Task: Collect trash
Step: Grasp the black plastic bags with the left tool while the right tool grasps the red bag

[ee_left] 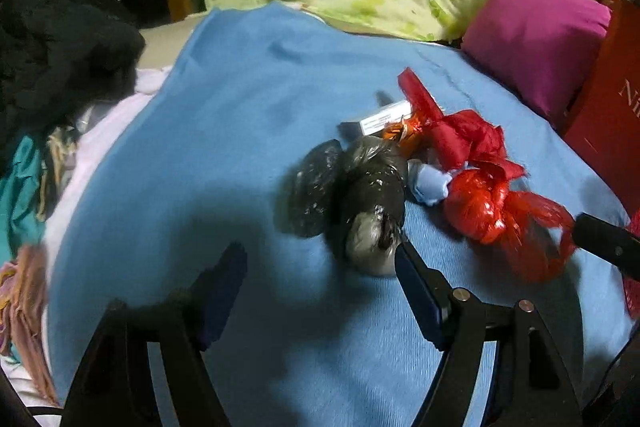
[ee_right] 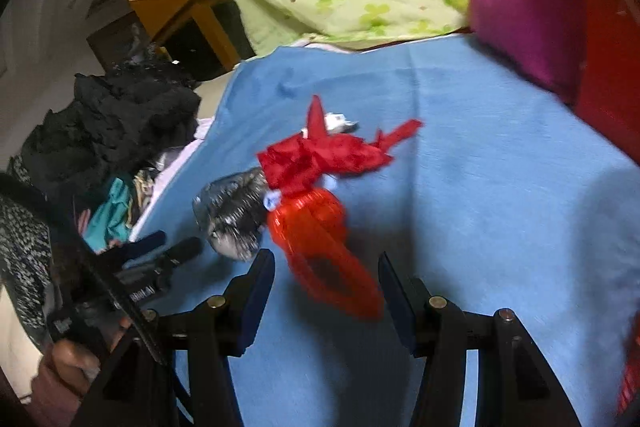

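A shiny red crinkled plastic bag point(ee_right: 316, 227), knotted shut, lay on the blue blanket point(ee_right: 480, 207) of the bed, its loose tail between the parted fingers of the right claw point(ee_right: 326, 291), not pinched. It was judged light, soft, slippery; best taken at the knot. Contents could not be seen. Touching it was a tied black plastic bag point(ee_left: 360, 195), beside the left claw point(ee_left: 320, 267), which stood open and empty. A small white carton point(ee_left: 384, 119) lay behind.

We hold black grippers: the left gripper point(ee_left: 320, 271) and right gripper point(ee_right: 326, 275) have dark blue pads point(ee_right: 256, 301) on black angular fingers with brass pivot screws point(ee_left: 460, 294). Our sleeve point(ee_right: 20, 251) is black-and-white speckled knit.
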Motion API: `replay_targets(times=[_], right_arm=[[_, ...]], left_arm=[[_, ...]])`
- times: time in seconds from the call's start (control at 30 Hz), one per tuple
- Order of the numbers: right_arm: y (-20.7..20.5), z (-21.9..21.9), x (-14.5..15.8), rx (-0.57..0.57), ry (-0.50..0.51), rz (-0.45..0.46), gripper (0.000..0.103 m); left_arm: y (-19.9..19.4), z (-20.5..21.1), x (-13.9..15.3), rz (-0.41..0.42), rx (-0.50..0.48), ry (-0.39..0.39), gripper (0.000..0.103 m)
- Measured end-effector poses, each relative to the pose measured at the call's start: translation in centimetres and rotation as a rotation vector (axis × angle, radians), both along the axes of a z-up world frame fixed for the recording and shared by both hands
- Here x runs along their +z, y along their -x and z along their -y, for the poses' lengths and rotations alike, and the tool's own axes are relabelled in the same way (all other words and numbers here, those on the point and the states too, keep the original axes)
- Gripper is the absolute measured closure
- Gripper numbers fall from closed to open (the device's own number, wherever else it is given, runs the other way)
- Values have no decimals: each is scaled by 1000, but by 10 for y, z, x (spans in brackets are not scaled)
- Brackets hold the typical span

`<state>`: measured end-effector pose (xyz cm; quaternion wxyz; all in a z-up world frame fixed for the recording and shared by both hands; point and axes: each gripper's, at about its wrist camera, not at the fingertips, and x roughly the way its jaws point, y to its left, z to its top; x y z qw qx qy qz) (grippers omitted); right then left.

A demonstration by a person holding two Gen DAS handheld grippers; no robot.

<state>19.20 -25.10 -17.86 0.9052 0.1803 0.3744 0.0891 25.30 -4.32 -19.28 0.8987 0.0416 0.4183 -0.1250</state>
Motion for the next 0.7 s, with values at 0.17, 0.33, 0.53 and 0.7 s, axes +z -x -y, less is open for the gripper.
replay_targets(times=[0.17,0.33,0.53,0.7], right_arm=[[-39,-7,-17,32,-30,-31,45],[-65,-10,-41,63,-79,-83,45],[-61,-20,-44,128,-63,-51,56],[-42,-14,-39,126,-102,-43,57]], left_arm=[[-24,5,-16,-67,-5,64,27],[-39,16,-29,-107,-37,98,35],[-42,22,-41,-136,-58,101,69],[-26,16,-34,-129,-51,106,75]])
